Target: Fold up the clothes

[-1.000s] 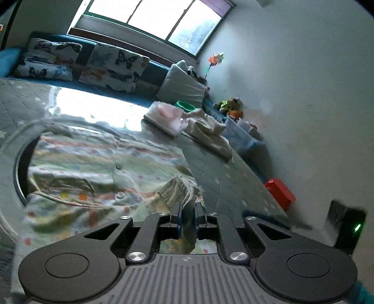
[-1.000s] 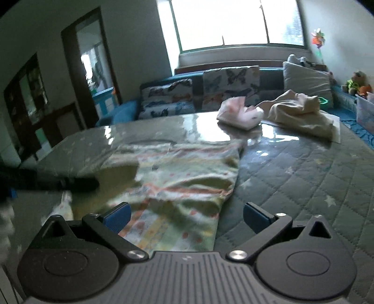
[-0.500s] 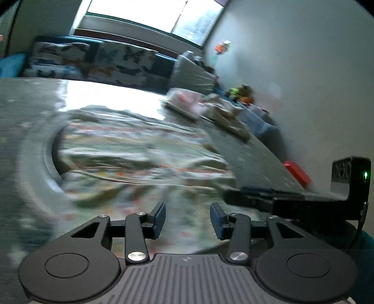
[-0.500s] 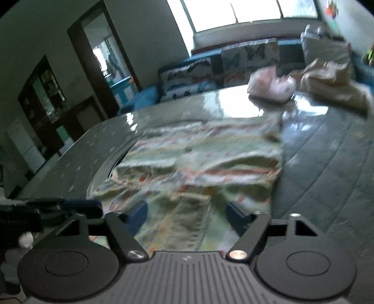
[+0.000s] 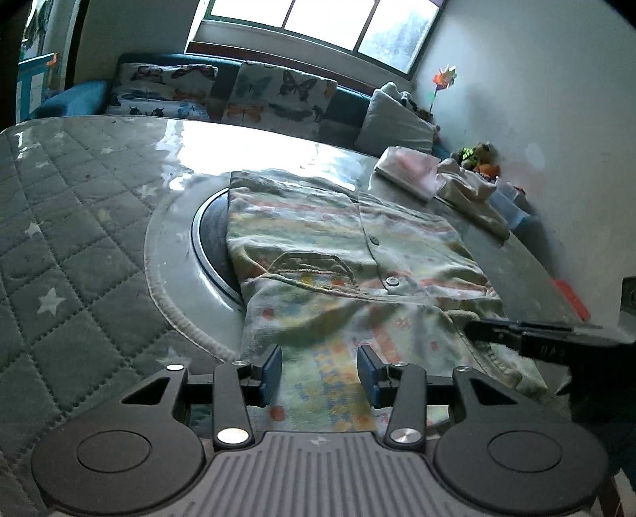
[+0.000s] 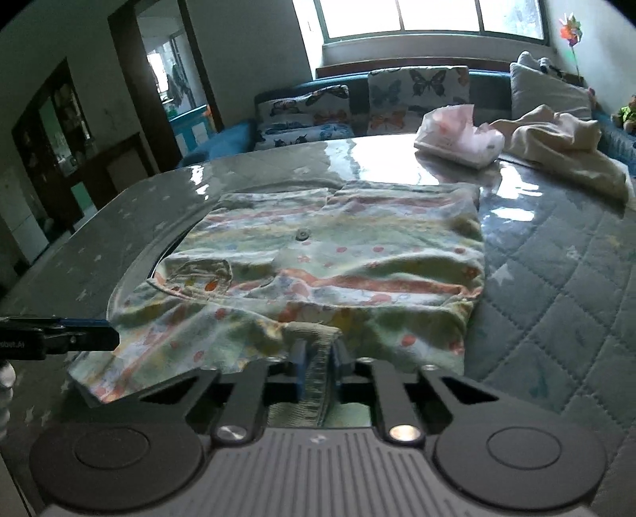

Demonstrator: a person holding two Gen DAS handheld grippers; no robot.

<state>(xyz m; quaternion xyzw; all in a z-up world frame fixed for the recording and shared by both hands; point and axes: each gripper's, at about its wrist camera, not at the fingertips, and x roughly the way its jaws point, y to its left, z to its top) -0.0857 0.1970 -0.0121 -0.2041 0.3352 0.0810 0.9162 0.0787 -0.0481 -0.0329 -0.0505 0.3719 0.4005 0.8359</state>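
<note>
Right gripper (image 6: 317, 368) now clenched on shirt (image 6: 338, 254) cuff, left gripper (image 5: 320, 372) released, over glossy quilted table (image 5: 71, 222).

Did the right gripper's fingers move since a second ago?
Yes. The right gripper went from wide open to shut on the shirt cuff, and came in closer over the shirt on the table.

Butterfly-print cushions (image 6: 417, 89) along a blue sofa (image 5: 71, 99) under the window (image 6: 429, 18); a pinwheel (image 5: 444, 77) by the wall.

Faint small lettering on the left gripper (image 6: 59, 338) side, perhaps "AI", otherwise unreadable
</note>
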